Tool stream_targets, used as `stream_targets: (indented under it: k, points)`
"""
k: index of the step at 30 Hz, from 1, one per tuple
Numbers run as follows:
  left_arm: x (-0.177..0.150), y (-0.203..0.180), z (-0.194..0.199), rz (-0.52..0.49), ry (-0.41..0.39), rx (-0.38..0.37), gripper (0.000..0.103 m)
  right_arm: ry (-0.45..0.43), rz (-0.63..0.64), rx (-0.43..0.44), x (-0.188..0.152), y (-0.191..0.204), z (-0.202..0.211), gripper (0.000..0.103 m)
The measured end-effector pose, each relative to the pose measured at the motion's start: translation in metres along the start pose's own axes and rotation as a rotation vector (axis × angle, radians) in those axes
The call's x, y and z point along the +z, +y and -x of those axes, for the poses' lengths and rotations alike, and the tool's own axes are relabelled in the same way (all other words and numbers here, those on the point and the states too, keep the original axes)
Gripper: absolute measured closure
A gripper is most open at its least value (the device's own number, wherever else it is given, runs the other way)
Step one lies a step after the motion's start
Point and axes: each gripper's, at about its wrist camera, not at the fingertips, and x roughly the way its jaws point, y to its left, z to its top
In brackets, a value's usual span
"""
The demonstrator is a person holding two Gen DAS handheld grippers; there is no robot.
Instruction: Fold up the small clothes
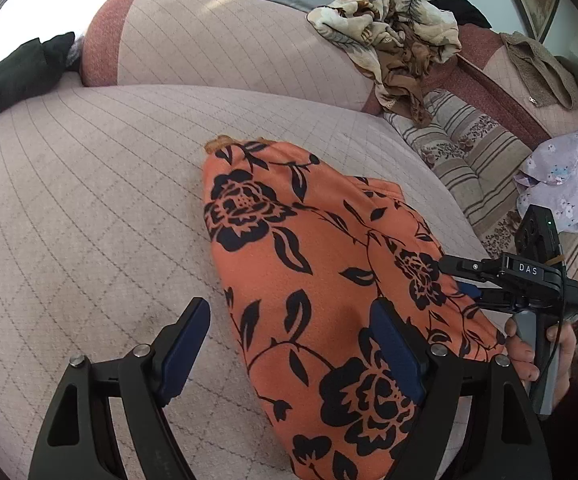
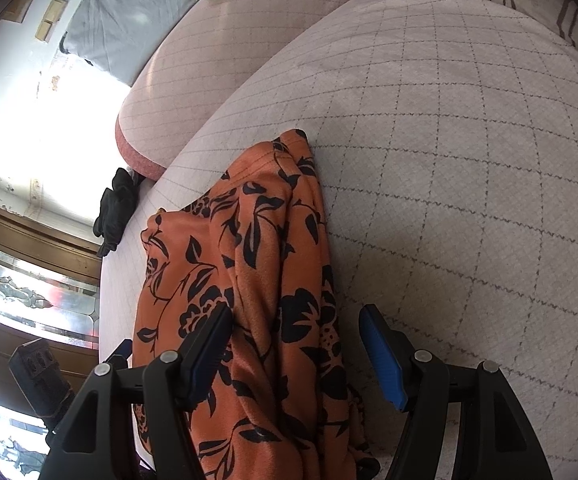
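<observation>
Left wrist view: a dark garment (image 1: 17,72) sits at the sofa's (image 1: 89,208) far left edge, bare quilted seat beyond it. The left gripper (image 1: 289,344) hovers, fingers apart, straddling the near left border of the orange floral garment (image 1: 309,248), whose long axis runs away from both hands. The right gripper (image 2: 295,344), fingers also apart and empty, brackets its bunched right side. Open seat lies either way.

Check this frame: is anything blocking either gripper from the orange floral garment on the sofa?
Nothing visible. The orange floral garment lies directly under both grippers: the left gripper and right gripper stand open over it, with only the sofa seat around it.
</observation>
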Motion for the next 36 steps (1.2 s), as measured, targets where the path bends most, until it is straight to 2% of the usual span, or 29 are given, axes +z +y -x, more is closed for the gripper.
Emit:
stream_targets:
  k: [2,6,11,20,25,27,29,31,36]
  points:
    - [-0.002,0.001,-0.012,0.012,0.06,-0.017,0.02,0.001,-0.006,0.006,0.001,-0.001,0.0,0.034]
    - [-0.007,0.005,-0.025,0.052,0.092,-0.039,0.02,0.003,-0.024,0.017,0.003,-0.007,0.001,0.034]
    - [-0.009,0.003,-0.029,0.064,0.092,-0.063,0.02,0.03,-0.076,0.061,0.004,-0.019,-0.004,0.032]
    - [-0.008,-0.003,-0.031,0.049,0.074,-0.04,0.02,0.079,-0.153,0.201,0.002,-0.022,-0.023,0.032]
    - [-0.009,-0.005,-0.031,0.035,0.061,-0.022,0.021,0.065,-0.115,0.169,-0.005,-0.004,-0.031,0.031]
    - [-0.01,-0.006,-0.03,0.028,0.053,-0.017,0.026,0.061,-0.074,0.132,-0.01,0.007,-0.033,0.032]
    - [-0.01,-0.008,-0.03,0.018,0.047,-0.007,0.029,0.054,-0.031,0.092,-0.013,0.018,-0.035,0.035]
    - [-0.011,-0.009,-0.03,0.008,0.041,0.001,0.034,0.05,-0.007,0.064,-0.016,0.026,-0.036,0.047]
    - [-0.011,-0.011,-0.025,-0.005,0.021,0.01,0.044,0.028,0.039,0.034,-0.02,0.039,-0.032,0.055]
